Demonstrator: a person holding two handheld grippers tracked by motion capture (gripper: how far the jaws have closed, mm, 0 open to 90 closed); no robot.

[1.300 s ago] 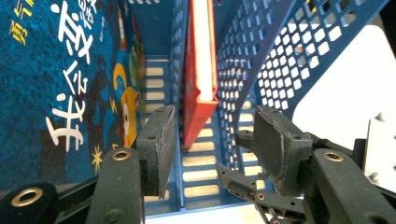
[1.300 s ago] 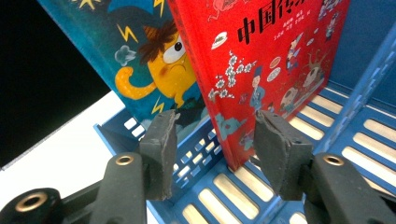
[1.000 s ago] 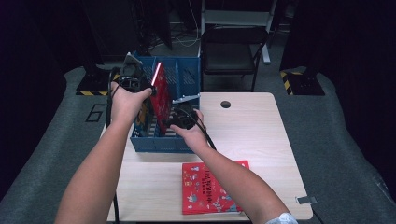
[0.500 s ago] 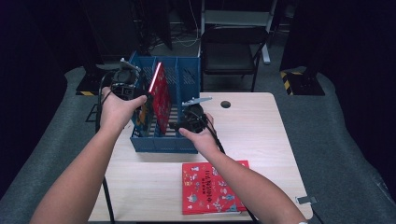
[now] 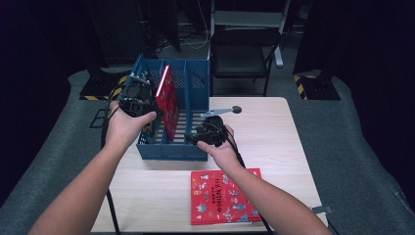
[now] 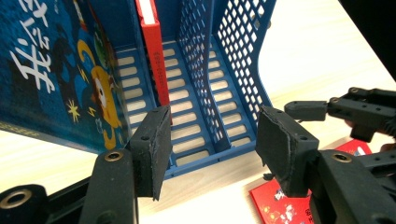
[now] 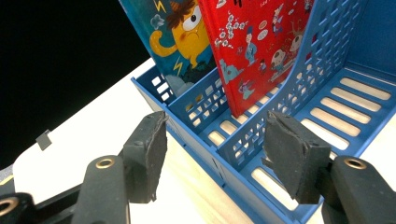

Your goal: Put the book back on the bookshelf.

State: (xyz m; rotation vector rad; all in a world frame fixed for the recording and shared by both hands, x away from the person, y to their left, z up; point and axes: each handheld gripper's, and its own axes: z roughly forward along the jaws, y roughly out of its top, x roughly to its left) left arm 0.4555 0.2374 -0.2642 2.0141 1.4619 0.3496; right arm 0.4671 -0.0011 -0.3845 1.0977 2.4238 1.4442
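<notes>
Jaws on both our grippers stand apart, empty. Our blue rack (image 5: 169,149) holds a red book (image 5: 168,100) upright in its middle slot, a blue book (image 6: 56,70) beside it.

From my remote seat, the blue file rack (image 5: 172,149) looked like moulded plastic, its walls pierced with a lattice and its floor slotted, with a faint sheen. The red book (image 5: 168,100) standing in it had a glossy printed cover; the spine looked smooth in the left gripper view, and the page edges showed as plain white paper. The blue picture book (image 6: 56,74) beside it had an equally glossy cover. The red book lying flat (image 5: 225,197) shone the same. The surface (image 5: 274,142) was pale wood-grain, smooth and matt. The left gripper (image 6: 210,149) and right gripper (image 7: 215,154) had matt black bodies with rougher, worn-looking pads and brass-coloured metal rivets.
</notes>
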